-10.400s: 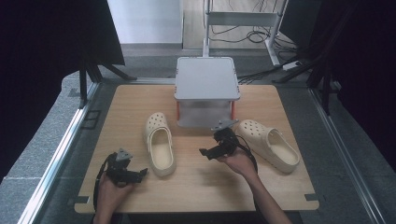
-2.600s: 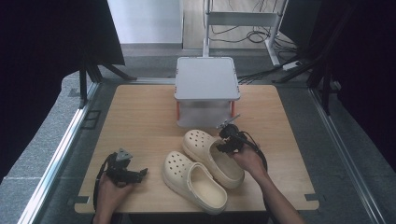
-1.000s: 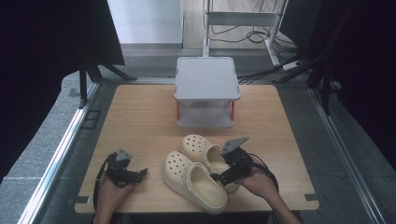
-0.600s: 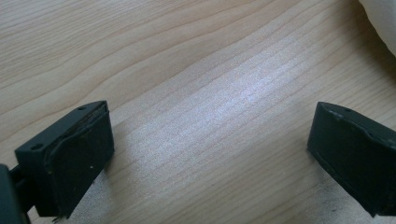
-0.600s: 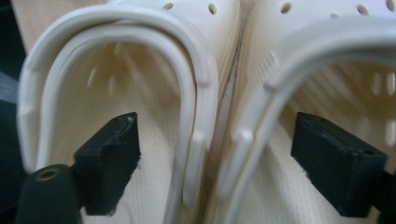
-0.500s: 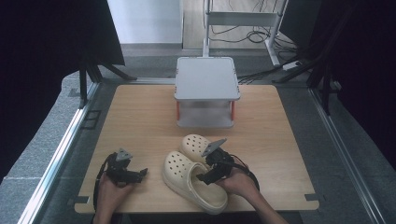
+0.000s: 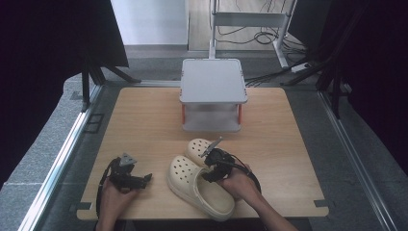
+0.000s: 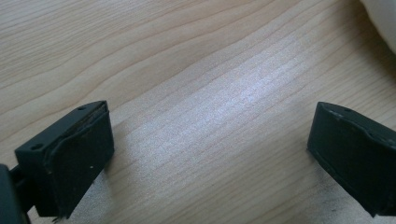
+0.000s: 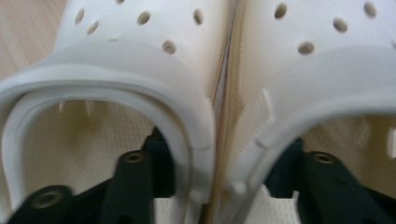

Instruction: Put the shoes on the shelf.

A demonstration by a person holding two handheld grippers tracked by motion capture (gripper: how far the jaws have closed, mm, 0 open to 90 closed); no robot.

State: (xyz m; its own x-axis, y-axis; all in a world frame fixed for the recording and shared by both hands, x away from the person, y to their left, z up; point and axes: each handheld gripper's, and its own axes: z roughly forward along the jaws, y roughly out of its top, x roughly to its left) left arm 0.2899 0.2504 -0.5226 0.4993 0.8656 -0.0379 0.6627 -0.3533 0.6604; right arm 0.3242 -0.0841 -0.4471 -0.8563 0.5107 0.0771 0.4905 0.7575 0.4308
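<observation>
Spread left claw point(image 8: 210, 158) above wooden table point(image 8: 196, 70)

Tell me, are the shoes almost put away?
The two clogs already lie side by side at the table's front edge. The right claw has one jaw inside each clog, pinching their inner walls together. The left claw rests open on the wood. Maybe they go on the grey shelf next; that's only a guess.

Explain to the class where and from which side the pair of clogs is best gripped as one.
Grip the two touching inner side walls together, from above, one jaw inside each clog's opening. The clogs lie side by side, soles down, openings up, as the right gripper shows.
</observation>
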